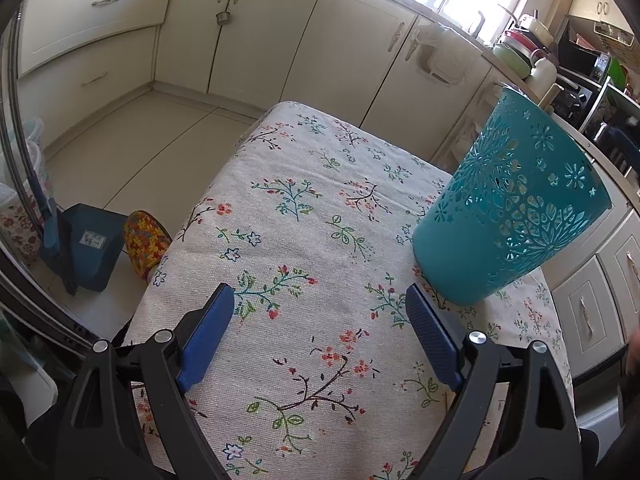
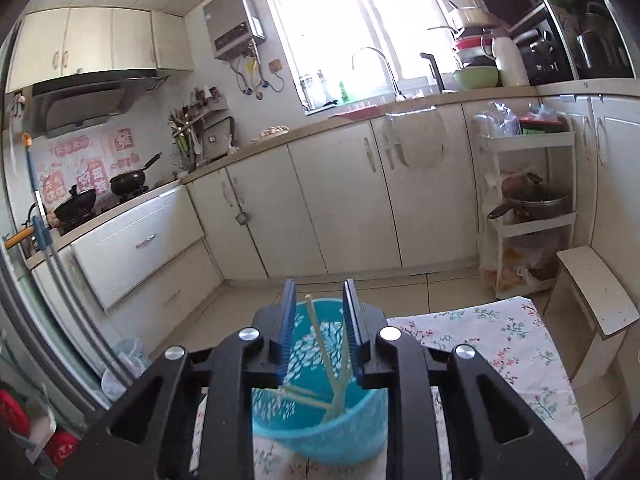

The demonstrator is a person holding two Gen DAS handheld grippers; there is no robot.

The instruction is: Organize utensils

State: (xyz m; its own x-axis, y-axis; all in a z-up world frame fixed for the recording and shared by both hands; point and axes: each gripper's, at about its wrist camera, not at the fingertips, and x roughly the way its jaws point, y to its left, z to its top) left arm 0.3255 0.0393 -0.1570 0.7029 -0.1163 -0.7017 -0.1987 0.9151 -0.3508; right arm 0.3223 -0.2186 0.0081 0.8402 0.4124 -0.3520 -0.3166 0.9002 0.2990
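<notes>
A teal perforated basket (image 1: 508, 208) stands on the floral tablecloth (image 1: 304, 216) near the table's right edge. My left gripper (image 1: 318, 290) hovers over the cloth to the left of the basket, open wide with nothing between its blue pads (image 1: 208, 336). In the right wrist view the basket (image 2: 320, 440) sits directly below my right gripper (image 2: 319, 284). Several cream chopsticks (image 2: 324, 344) lean inside it. The right jaws stand a little apart, and the pads touch nothing.
Cream kitchen cabinets (image 1: 248, 36) run behind the table. On the floor at left are a blue dustpan (image 1: 90, 248) and a flowered cushion (image 1: 146, 244). A white shelf trolley (image 2: 528, 216) and a white stool (image 2: 596, 292) stand to the right.
</notes>
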